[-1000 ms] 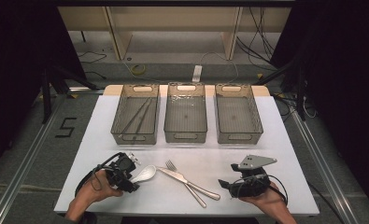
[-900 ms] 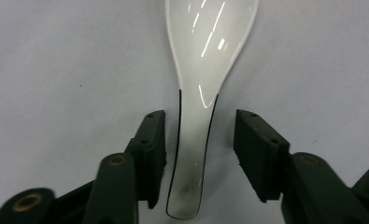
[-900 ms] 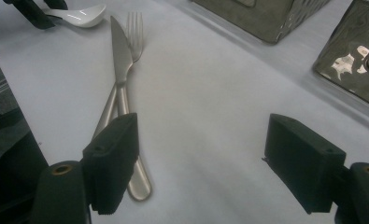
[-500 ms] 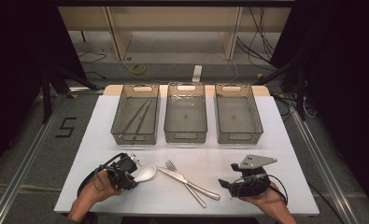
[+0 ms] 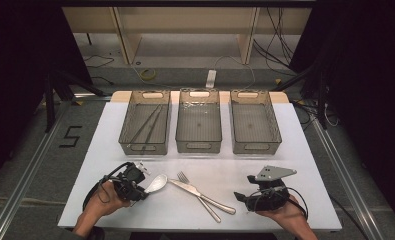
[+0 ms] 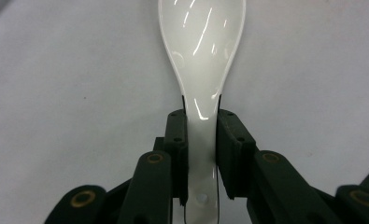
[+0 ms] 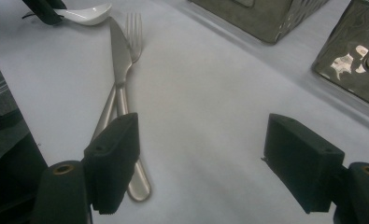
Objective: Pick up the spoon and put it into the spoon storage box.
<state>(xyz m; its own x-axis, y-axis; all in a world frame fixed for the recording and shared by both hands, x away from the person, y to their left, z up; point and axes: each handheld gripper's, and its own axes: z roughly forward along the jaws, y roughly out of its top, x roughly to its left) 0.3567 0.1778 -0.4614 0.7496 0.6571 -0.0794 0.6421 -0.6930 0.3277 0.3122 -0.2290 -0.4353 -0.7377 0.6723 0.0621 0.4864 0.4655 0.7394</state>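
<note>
Glossy white ceramic spoon point(image 6: 202, 65) lies on the white desk point(image 5: 305, 150), handle clamped by the left hand-held gripper point(image 6: 201, 140), whose jaws just closed; lifting and binning remain. Right hand-held gripper point(image 7: 201, 158) gapes empty.

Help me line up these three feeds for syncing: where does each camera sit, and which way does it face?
High view: above the table's near edge, looking forward and down; forearms, left gripper, right gripper.
Left gripper view: riding that gripper, facing down at the tabletop; fingers clamp the white spoon.
Right gripper view: low, facing across the table; fingers apart.
Shared: spoon, knife, fork.
</note>
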